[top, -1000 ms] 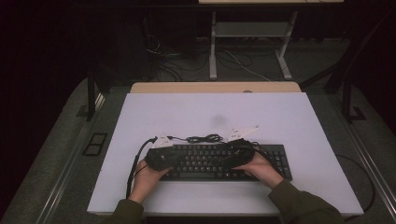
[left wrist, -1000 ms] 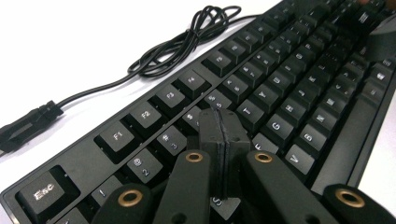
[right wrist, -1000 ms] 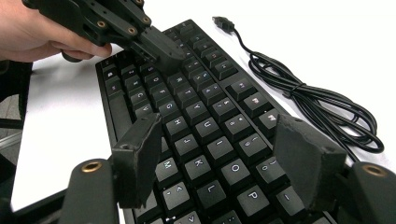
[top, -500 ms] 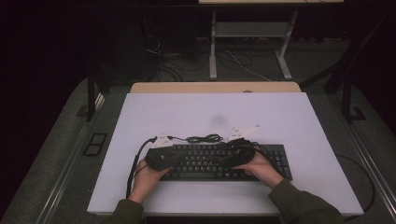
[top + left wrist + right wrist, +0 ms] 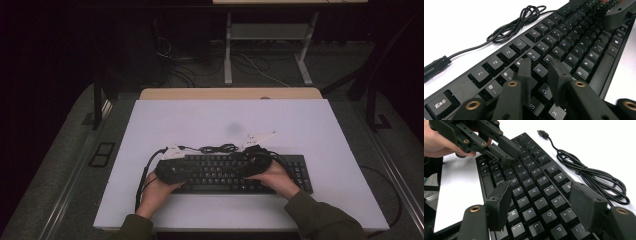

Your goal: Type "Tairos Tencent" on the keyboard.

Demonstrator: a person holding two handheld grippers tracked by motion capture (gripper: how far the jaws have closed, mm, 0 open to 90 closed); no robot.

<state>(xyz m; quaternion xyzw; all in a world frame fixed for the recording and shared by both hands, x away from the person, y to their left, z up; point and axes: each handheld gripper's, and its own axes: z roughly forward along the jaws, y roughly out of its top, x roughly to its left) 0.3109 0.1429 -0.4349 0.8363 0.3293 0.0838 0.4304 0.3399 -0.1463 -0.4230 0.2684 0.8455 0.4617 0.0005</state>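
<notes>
A black keyboard (image 5: 227,172) lies on the white table (image 5: 225,120) near its front edge, its keys also close up in both gripper views (image 5: 564,42) (image 5: 534,185). My left gripper (image 5: 190,169) (image 5: 539,62) hovers low over the keyboard's left letter keys. Its jaws have just been opening and now stand a little apart with nothing between them. My right gripper (image 5: 242,166) (image 5: 541,186) is held over the right letter keys, jaws wide apart and empty. The left gripper (image 5: 507,150) faces it from the far end of the keyboard.
The keyboard's black cable (image 5: 217,148) (image 5: 594,175) lies coiled on the table just behind it, its plug (image 5: 542,133) loose. A wooden desk edge (image 5: 230,93) adjoins the table's back. Desk legs and floor cables (image 5: 260,70) lie beyond.
</notes>
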